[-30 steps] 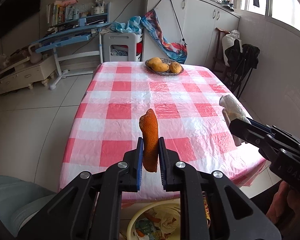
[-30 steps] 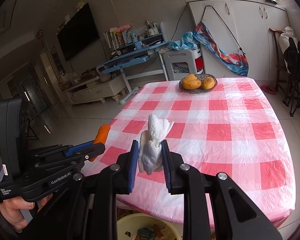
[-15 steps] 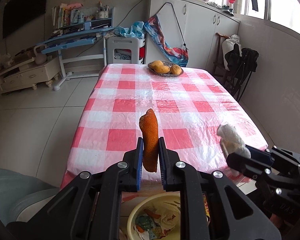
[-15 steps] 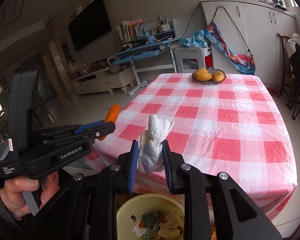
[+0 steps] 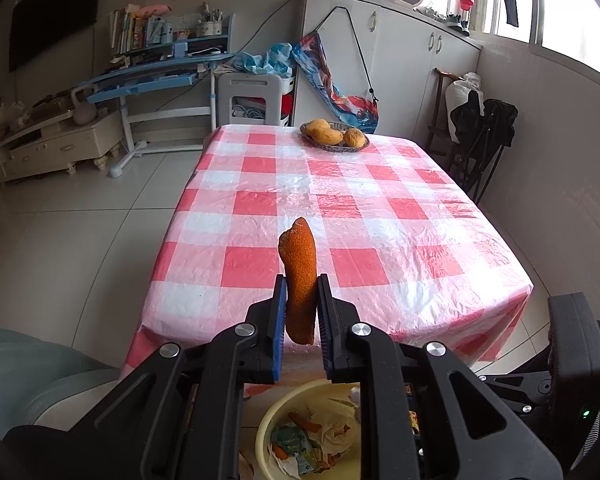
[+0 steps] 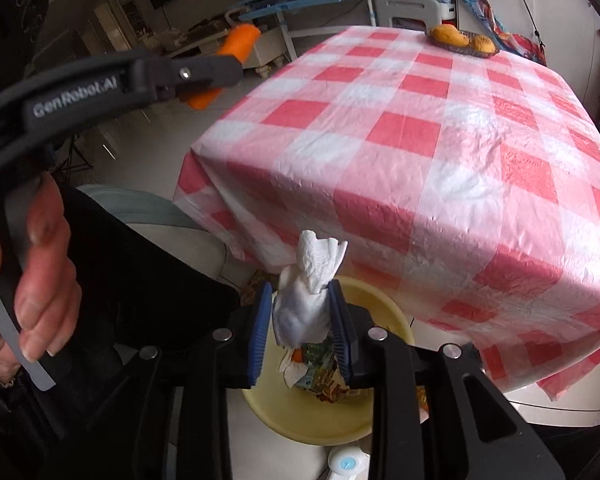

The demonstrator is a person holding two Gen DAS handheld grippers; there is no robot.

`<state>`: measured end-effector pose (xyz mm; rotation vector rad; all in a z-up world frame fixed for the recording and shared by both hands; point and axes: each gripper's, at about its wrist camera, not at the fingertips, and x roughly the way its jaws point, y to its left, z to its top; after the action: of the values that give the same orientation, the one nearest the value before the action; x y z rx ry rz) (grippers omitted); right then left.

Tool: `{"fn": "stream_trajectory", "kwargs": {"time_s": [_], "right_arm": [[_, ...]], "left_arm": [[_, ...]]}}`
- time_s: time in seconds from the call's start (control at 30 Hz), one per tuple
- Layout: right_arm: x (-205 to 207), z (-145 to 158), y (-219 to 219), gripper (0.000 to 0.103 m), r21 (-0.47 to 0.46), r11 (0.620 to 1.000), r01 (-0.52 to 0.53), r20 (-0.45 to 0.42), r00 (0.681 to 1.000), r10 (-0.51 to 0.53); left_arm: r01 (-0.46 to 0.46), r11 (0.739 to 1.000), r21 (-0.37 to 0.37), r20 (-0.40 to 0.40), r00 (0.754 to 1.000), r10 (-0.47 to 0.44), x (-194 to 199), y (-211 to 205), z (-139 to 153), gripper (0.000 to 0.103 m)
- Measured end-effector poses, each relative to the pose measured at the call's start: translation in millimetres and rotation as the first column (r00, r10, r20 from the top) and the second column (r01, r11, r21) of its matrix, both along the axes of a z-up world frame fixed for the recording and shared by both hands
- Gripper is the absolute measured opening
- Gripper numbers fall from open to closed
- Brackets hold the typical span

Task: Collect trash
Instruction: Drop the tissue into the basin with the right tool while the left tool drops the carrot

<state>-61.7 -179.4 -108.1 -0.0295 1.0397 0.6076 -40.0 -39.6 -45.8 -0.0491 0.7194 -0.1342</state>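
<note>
My left gripper [image 5: 300, 285] is shut on a strip of orange peel [image 5: 298, 272], which stands upright above the near table edge. From the right wrist view the same peel [image 6: 240, 40] sticks out of the left gripper [image 6: 236, 69] at the upper left. The jaws of my right gripper [image 6: 300, 294] are opening around a crumpled white tissue [image 6: 300, 312]. The tissue still sits between the pads, with a thin gap at the left pad. Directly under it stands a yellow bin [image 6: 260, 408] holding wrappers and paper. In the left wrist view the bin [image 5: 266, 420] shows below the fingers.
The table with a red-and-white checked cloth [image 5: 340, 220] fills the middle; a fruit basket [image 5: 334, 136] sits at its far end. A grey-green seat [image 5: 20, 372] is at the lower left. A hand [image 6: 40, 272] grips the left tool. A dark folding chair [image 5: 484, 132] stands by the right wall.
The right gripper dropped and tilted down from over the tabletop to above the bin, and its jaws spread apart around the tissue. The left gripper drew back a little, peel still clamped.
</note>
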Motion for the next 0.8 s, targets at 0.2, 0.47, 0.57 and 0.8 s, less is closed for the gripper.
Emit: {"fn": "stream_trajectory", "kwargs": {"time_s": [0.2,0.47,0.57,0.8], "right_arm": [[-1,-2,-1,0.051,-0.013,1.0,0.016,-0.001,1.0,-0.016],[-1,28,-24,0.068,0.096,0.985,0.14,0.148,0.977,-0.153],[-5,43,-38,0.074,0.155,0.967,0.203,0.229,0.945,-0.235],[-4,62,-63,0.079,0.248,0.921,0.301,0.285,0.886,-0.366]], "left_arm": [[0.001,1.0,0.001,0.0,1.0,-0.001,0,1,0,0.014],[0.019,1.0,0.012,-0.014,1.0,-0.018,-3,-3,-2,0.014],[0.041,0.999,0.028,-0.031,0.999,-0.04,-7,-10,-7,0.014],[0.118,0.991,0.062,-0.119,0.987,-0.11,-22,-34,-31,0.014]]}}
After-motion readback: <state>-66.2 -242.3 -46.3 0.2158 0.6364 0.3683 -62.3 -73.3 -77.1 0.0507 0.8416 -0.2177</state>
